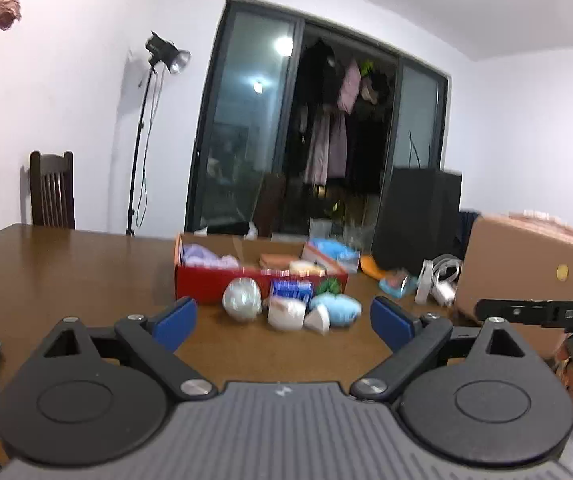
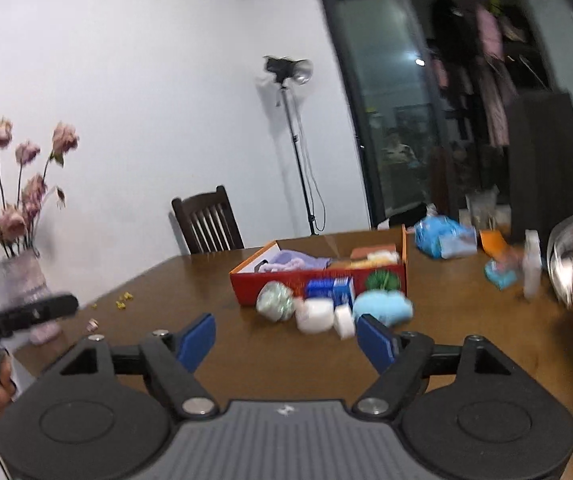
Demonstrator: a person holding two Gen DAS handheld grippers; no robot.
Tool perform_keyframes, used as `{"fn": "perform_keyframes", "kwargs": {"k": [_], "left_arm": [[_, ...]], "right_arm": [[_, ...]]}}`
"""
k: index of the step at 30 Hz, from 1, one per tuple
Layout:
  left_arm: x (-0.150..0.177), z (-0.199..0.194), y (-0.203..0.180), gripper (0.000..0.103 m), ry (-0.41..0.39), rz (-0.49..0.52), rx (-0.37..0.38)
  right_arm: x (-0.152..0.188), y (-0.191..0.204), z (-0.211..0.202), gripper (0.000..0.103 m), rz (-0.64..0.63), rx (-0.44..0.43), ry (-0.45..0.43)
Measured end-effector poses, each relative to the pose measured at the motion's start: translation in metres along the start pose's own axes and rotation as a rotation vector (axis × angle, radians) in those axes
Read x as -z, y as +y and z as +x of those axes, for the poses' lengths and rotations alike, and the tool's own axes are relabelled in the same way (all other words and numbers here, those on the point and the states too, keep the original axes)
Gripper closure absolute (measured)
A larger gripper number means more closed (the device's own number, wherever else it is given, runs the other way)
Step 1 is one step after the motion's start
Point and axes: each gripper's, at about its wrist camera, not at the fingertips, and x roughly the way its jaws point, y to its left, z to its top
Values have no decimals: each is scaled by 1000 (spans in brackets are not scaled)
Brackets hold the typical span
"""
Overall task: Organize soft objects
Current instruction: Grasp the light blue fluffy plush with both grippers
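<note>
A red cardboard box [image 1: 202, 278] [image 2: 246, 280] stands in the middle of a brown wooden table [image 1: 66, 268] [image 2: 466, 328]. It holds a lilac soft thing [image 1: 202, 256] [image 2: 286, 260] and other items. In front of it lies a small heap: a silvery ball [image 1: 242, 298] [image 2: 274, 300], a white roll [image 1: 286, 314] [image 2: 314, 316], a blue packet [image 1: 290, 290] [image 2: 332, 290], a light blue plush [image 1: 336, 308] [image 2: 382, 308] and a green tuft [image 1: 328, 286] [image 2: 382, 280]. My left gripper [image 1: 284, 324] is open, short of the heap, with nothing between its blue pads. My right gripper [image 2: 286, 344] is open too, also empty.
A tan suitcase [image 1: 522, 276] stands at the table's right. Blue bags [image 2: 442, 236], a white bottle [image 2: 532, 264] and small packets lie behind the box on the right. A vase of pink flowers [image 2: 22, 276] stands at the left. A dark chair [image 1: 52, 190] and a lamp stand [image 1: 142, 140] are beyond the table.
</note>
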Motion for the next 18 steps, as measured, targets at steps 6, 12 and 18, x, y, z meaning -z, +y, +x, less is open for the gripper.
{"fn": "perform_keyframes", "kwargs": {"k": [6,12,18], "left_arm": [[3,8,5,8,10,-41,-13],[10,24,4,8,34,-42,22],[28,86,10,8,165,-78,-8]], "right_arm": [[11,6,4,23,-27,56,22],[23,3,23,23,-36,74,52],[33,-15,66,25,6,103,108]]}}
